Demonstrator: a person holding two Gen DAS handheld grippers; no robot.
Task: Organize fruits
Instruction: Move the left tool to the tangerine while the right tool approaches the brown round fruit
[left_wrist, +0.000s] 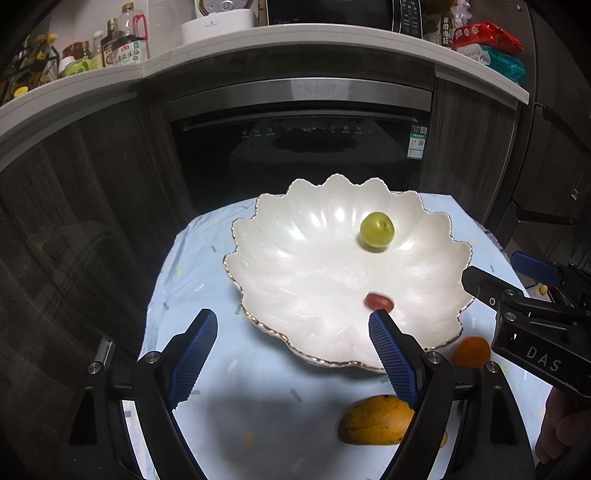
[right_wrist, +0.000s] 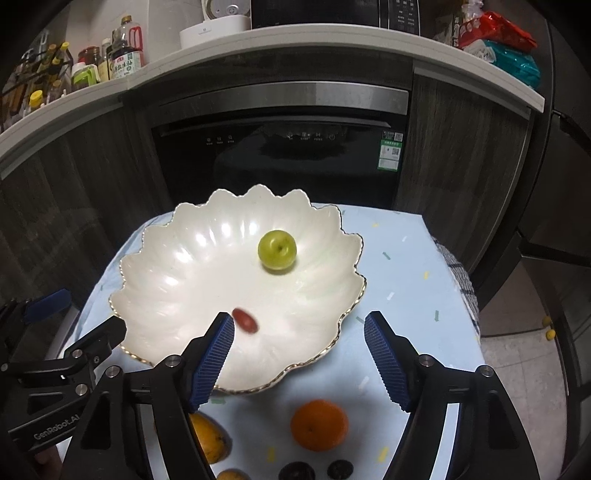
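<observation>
A white scalloped dish (left_wrist: 295, 266) (right_wrist: 177, 280) sits on a pale blue cloth. In it lie a green round fruit (left_wrist: 376, 229) (right_wrist: 277, 251) and a small red fruit (left_wrist: 378, 301) (right_wrist: 245, 320), which looks blurred. In front of the dish lie a yellow mango (left_wrist: 376, 421) (right_wrist: 210, 439) and an orange (left_wrist: 472, 351) (right_wrist: 319, 424). Two dark fruits (right_wrist: 317, 470) lie at the near edge. My left gripper (left_wrist: 293, 350) is open and empty over the dish's near left rim. My right gripper (right_wrist: 299, 354) is open and empty over the dish's near right rim.
The blue cloth (left_wrist: 207, 258) (right_wrist: 406, 280) covers a small table in front of a dark built-in appliance (left_wrist: 299, 147). A counter above holds bottles (left_wrist: 122, 44) and snack packs (left_wrist: 491, 44). A checked cloth (right_wrist: 461, 280) hangs at the table's right edge.
</observation>
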